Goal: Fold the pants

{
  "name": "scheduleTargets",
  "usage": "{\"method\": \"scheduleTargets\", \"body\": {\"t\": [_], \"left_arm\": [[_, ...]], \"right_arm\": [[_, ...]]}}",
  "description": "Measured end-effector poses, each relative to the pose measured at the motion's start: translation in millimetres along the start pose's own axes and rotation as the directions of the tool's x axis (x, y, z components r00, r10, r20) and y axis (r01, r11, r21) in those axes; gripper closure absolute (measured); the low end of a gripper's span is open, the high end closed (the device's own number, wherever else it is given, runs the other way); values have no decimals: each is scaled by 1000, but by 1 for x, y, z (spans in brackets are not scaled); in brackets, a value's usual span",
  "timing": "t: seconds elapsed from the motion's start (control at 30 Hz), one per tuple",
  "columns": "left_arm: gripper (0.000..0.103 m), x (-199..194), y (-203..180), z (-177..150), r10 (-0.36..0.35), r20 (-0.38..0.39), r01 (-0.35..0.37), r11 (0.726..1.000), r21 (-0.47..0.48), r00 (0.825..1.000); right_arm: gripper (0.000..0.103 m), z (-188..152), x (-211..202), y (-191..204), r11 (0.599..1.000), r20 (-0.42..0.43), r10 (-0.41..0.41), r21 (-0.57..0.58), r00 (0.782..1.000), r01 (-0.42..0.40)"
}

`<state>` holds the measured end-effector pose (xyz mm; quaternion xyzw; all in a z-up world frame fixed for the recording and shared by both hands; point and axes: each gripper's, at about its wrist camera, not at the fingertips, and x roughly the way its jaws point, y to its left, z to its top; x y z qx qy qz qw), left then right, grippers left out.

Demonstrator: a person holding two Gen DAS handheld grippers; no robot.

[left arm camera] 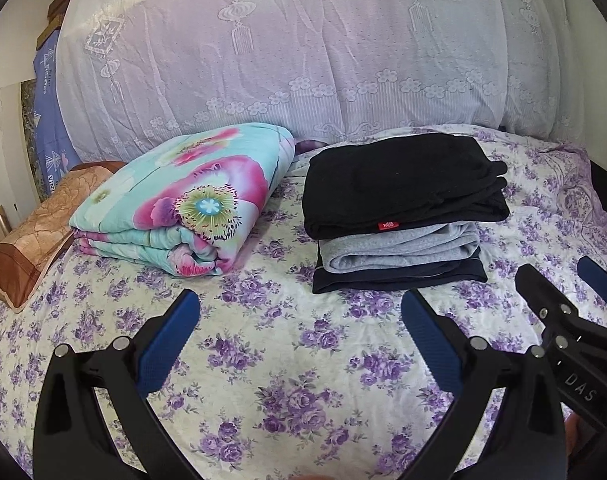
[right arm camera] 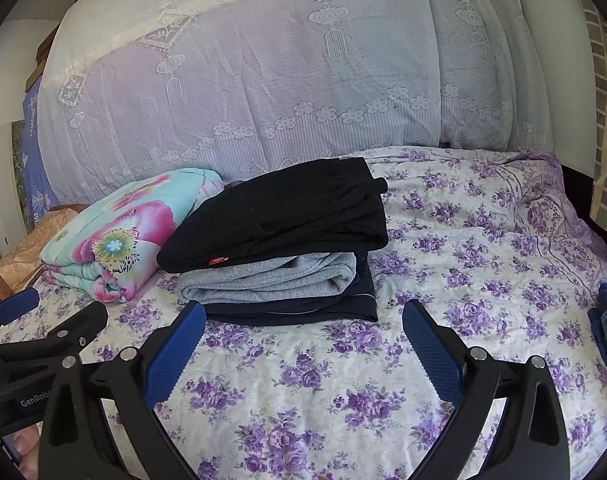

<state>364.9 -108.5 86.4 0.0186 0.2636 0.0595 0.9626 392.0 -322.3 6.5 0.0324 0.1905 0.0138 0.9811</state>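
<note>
We hold both jaws wide, empty; folded black fabric pants (right arm camera: 279, 216) at eleven o'clock of right gripper (right arm camera: 303, 344), nearer than left gripper (left arm camera: 299, 336).

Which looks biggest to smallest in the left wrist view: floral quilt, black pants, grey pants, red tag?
1. floral quilt
2. black pants, close to the quilt
3. grey pants, mostly covered
4. red tag

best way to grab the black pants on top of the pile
Grip the black pants at the near folded edge by the red tag, coming in low from the front. That rounded fold overhangs the grey pants, leaving room for one finger beneath it. Both grippers are open.
</note>
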Motion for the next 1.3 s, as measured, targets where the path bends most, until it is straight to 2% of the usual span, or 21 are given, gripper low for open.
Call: {"method": "scheduleTargets", "body": {"t": [0.87, 1.03, 1.3], "left_arm": [[4, -3, 1, 0, -18, 9, 18, 1000, -22, 1000], [4, -1, 2, 1, -42, -8, 42, 998, -37, 999], [4, -1, 1, 0, -38, -12, 38, 998, -42, 999]], "right_arm": [[4, 1, -1, -3, 1000, -3, 17, 22, 1000, -17], [4, 1, -2, -4, 999, 1, 18, 28, 1000, -18], [4, 0, -2, -4, 1000, 2, 14, 28, 1000, -14]]}}
